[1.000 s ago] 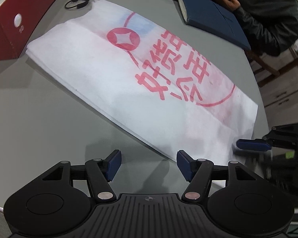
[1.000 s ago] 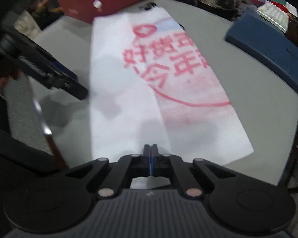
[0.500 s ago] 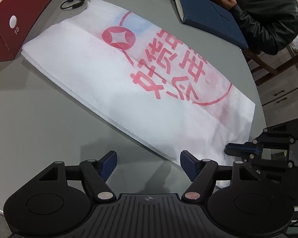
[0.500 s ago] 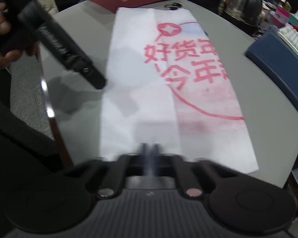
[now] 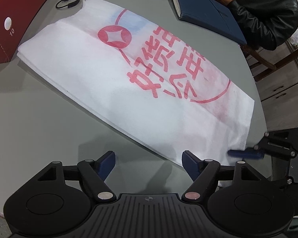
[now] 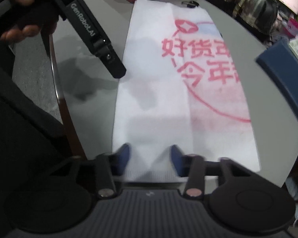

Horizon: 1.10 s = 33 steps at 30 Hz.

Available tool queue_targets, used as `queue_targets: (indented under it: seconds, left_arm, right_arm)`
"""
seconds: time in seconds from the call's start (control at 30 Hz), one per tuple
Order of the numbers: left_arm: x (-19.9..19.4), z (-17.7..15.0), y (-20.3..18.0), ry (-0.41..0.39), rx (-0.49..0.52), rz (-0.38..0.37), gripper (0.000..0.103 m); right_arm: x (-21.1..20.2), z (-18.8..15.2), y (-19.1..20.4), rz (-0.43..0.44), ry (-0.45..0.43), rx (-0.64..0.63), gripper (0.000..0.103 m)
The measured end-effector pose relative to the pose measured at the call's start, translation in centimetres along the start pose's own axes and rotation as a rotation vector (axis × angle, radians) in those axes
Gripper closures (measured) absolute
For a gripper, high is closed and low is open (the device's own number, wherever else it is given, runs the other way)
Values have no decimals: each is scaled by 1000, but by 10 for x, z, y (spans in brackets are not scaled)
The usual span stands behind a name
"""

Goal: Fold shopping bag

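Shopping bag (image 5: 129,83): white non-woven fabric, soft matte weave, folded into a long flat strip on the grey round table (image 5: 29,119); red print, coin emblem, characters "好货" and "今年" legible.
Left gripper (image 5: 148,163): jaws opening wide over bare tabletop beside the bag's edge, empty.
Right gripper (image 6: 150,158): jaws opening, bag's near hem between them, blue pads not pressing.
Red box (image 5: 15,23): cardboard, marked "10".

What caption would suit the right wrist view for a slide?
Right hand-held gripper, jaws opening, straddles the near edge of the white shopping bag on the grey table.
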<state>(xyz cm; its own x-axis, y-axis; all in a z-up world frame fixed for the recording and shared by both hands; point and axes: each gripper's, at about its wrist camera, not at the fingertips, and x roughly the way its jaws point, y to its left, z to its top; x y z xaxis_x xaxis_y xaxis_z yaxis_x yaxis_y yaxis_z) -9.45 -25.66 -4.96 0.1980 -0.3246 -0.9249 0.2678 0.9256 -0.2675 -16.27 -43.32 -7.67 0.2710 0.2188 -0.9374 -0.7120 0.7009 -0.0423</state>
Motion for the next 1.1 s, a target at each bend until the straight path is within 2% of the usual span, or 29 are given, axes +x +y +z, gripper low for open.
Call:
queue_targets:
  seconds: [0.03, 0.1, 0.2, 0.37, 0.43, 0.47, 0.53, 0.57, 0.6, 0.63, 0.7, 0.73, 0.8, 0.87, 0.97, 1.03, 1.07, 1.1]
  left_arm:
    - [0, 0, 0, -1, 1, 2, 28]
    - [0, -1, -1, -2, 3, 5, 28]
    - [0, -1, 0, -7, -4, 3, 28]
    - [-7, -3, 11, -38, -60, 4, 28]
    - [-10, -4, 16, -44, -76, 10, 28]
    - [-10, -5, 18, -42, -80, 11, 28]
    - [-10, -7, 21, -37, -87, 14, 28]
    - [-9, -7, 22, -35, -88, 17, 28]
    - [-9, -8, 22, -33, -89, 18, 28]
    - [-8, -8, 22, -31, -89, 16, 28]
    - [-6, -9, 20, -26, -79, 16, 28]
    - [-6, -9, 19, -26, -73, 17, 28]
    - [-7, -9, 18, -26, -70, 17, 28]
    - [-6, -9, 19, -25, -75, 17, 28]
    - [-7, -8, 18, -26, -73, 13, 28]
    - [-8, -6, 16, -29, -63, 10, 28]
    - [-9, -6, 14, -33, -58, 9, 28]
    - [-10, -5, 14, -37, -55, 9, 28]
  right_arm:
    - [0, 0, -1, -2, 0, 7, 84]
    - [-1, 0, -5, -2, -3, 23, 102]
    - [-1, -1, -14, 10, -9, 73, 103]
    - [-9, -6, -33, 49, -59, 259, 103]
    - [-15, -7, -35, 60, -68, 260, 103]
    - [-17, -7, -32, 69, -62, 226, 96]
    - [-21, -8, -20, 54, -68, 127, 64]
    - [-23, -9, -14, 38, -77, 76, 36]
    - [-23, -11, -8, 16, -85, 34, 30]
    - [-22, -11, -3, 0, -77, 5, 35]
    - [-12, -11, -1, 2, -24, -10, 64]
    - [-8, -12, 0, 1, -23, -18, 63]
    - [-5, -13, 0, -21, -26, -25, 49]
    - [-4, -14, -1, -37, -28, -18, 41]
    - [-1, -12, -10, -6, -14, 24, 39]
    - [-1, -9, -11, 8, -5, 11, 41]
    - [-1, -8, -11, 11, -3, 12, 47]
    - [-2, -8, -13, 9, -5, 21, 72]
